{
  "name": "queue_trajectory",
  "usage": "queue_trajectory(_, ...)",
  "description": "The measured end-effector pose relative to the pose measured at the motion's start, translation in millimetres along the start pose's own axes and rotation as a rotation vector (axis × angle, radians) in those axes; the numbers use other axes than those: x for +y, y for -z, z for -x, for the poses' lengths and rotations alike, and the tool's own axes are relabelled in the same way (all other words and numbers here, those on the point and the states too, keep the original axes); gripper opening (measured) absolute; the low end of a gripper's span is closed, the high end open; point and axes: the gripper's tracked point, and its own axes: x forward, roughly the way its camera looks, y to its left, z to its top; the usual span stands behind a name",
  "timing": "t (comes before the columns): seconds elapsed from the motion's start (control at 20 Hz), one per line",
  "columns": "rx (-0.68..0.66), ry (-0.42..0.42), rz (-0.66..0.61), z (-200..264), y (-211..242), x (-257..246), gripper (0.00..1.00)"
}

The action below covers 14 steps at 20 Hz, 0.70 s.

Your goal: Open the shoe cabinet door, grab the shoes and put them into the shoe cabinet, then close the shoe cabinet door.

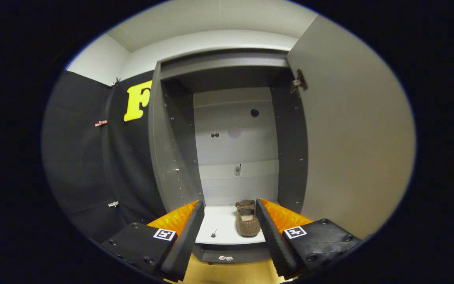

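The grey shoe cabinet (227,63) stands straight ahead with its door (353,130) swung wide open to the right. A brown fuzzy shoe (247,221) lies on the white bottom shelf (217,223) inside, toe toward me, close to the right finger. My gripper (229,221) is open in front of the cabinet's opening, its orange and black fingers (268,227) spread apart with nothing held between them. The shoe rests on the shelf beyond the fingertips, apart from both.
The cabinet's dark side panels (290,142) frame the opening. A small dark mark (213,233) sits on the shelf left of the shoe. Black cloth wall (89,157) hangs left of the cabinet. Wooden floor (227,272) lies below the fingers.
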Motion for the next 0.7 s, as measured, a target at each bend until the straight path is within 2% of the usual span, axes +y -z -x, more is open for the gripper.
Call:
queue_trajectory(0.4, -0.005, -0.003, -0.001, 102, -6, -24, 0.98)
queue_trajectory(0.55, -0.024, -0.045, -0.003, 149, -18, -34, 0.98)
queue_trajectory(0.7, -0.040, -0.053, -0.002, 197, -31, -63, 0.98)
